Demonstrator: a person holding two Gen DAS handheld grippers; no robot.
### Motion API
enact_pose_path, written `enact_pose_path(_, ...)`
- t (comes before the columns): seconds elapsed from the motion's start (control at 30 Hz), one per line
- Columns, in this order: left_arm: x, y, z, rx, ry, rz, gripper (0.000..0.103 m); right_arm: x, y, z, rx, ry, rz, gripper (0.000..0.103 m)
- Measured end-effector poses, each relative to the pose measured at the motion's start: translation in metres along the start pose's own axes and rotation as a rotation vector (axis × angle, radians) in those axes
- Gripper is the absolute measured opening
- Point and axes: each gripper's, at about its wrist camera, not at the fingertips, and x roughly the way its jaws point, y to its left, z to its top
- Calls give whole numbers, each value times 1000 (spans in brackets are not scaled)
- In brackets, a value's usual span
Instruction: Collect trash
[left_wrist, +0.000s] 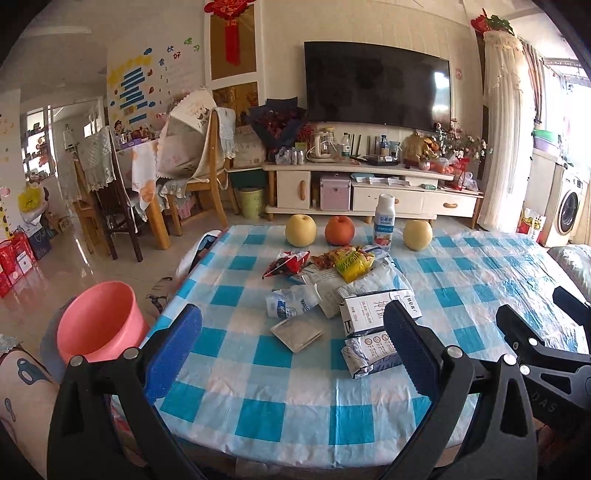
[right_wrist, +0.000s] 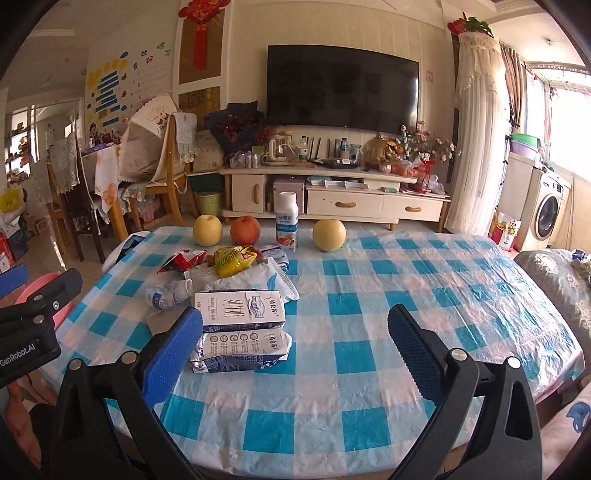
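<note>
Blue-padded fingers of the left gripper (left_wrist: 291, 354) and right gripper (right_wrist: 295, 354) are spread wide and empty, both poised low over the near edge of the checked tablecloth (right_wrist: 369, 369), seemingly ready to reach in. Just ahead lie a crushed milk carton (right_wrist: 240, 350) and an intact milk carton (right_wrist: 240, 310), then snack wrappers (left_wrist: 340, 260) heaped together. The pink bin (left_wrist: 99, 321) waits beside the table, probably on the floor.
</note>
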Motion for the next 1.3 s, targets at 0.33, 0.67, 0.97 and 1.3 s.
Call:
enact_pose_path(0.33,-9,13,0,-24,-30,21,99,-8,6,1,-7,-27,9,99)
enact_pose_path(0.67,-12,17,-1,-30,-51,49,99,-10,8,2,-6,-34,15,99)
enact_pose_path(0.97,-19,17,2,-33,-84,67,99,-12,8,4,-6,-38,24,99)
enact_pose_path(1.3,-16,19,2,-45,-77,80,99,-12,8,4,-8,-38,26,99)
